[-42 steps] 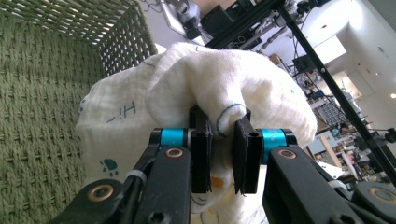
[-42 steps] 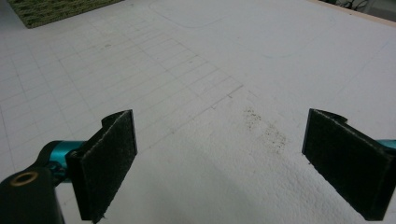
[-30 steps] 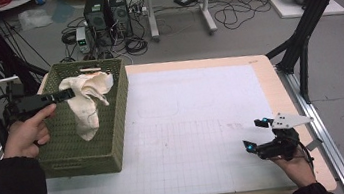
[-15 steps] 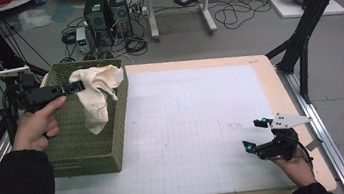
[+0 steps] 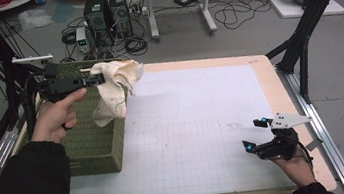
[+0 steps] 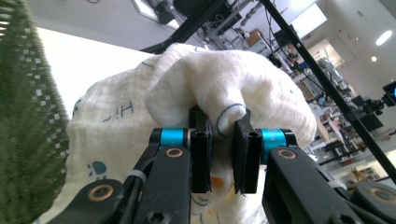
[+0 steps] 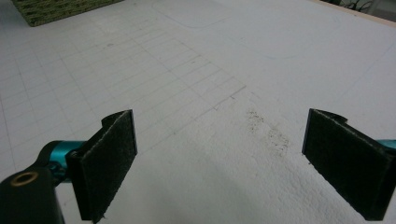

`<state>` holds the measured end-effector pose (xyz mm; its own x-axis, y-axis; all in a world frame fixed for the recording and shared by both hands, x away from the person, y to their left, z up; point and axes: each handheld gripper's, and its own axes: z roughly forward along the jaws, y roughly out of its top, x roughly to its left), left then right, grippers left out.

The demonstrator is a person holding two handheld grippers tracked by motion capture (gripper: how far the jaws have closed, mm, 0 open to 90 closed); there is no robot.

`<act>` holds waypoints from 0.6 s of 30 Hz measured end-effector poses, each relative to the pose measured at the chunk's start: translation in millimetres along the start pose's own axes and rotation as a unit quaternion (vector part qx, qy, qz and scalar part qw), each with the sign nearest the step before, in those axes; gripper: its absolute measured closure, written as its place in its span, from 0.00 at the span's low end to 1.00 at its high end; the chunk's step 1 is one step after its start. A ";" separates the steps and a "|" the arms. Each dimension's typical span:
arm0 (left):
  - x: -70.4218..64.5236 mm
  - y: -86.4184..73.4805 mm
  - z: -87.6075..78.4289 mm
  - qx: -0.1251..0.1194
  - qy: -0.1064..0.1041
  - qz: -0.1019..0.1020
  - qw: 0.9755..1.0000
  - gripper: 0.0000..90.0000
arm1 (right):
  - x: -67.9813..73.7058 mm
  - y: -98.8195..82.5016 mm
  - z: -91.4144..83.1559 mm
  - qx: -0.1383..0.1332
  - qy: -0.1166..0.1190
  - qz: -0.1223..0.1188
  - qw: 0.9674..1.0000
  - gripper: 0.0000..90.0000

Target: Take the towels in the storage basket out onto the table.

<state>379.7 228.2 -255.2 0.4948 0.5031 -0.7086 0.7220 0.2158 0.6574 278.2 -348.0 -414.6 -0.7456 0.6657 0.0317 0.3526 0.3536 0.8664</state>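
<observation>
High view showed the left gripper (image 5: 98, 79), clamped on the muslin cloth (image 5: 114, 87), had lifted it above the green basket (image 5: 97, 147) toward the mat, right gripper (image 5: 255, 134) wide open.

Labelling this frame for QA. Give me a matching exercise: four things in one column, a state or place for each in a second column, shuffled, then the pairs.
Column one:
1. left gripper
2. right gripper
3. cream cloth
4. green basket

Column two:
A. stands at the table's left edge
B. jaws wide apart, nothing between them, low over the white mat
C. hangs in the air, pinched by a fold
D. jaws clamped on fabric

Pairs: 1-D, 2-B, 3-C, 4-A
</observation>
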 end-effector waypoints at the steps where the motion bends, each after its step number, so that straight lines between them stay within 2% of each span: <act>1: -2.1 0.1 3.9 0.004 -0.004 0.003 1.000 0.88 | 0.1 0.0 0.0 0.000 0.000 0.001 1.000 0.10; 9: -14.4 -2.4 32.0 0.028 -0.015 0.013 0.999 0.88 | 0.1 0.2 0.4 -0.002 0.002 -0.002 1.000 0.10; 18: -18.5 -6.8 54.0 0.047 -0.019 0.016 0.999 0.88 | -0.5 0.3 -0.3 -0.005 0.002 -0.004 1.000 0.10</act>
<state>391.8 172.2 -260.4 0.5353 0.4763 -0.6976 0.7466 0.1195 0.6545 278.6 -348.3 -414.2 -0.7505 0.6604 0.0255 0.3398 0.3525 0.8720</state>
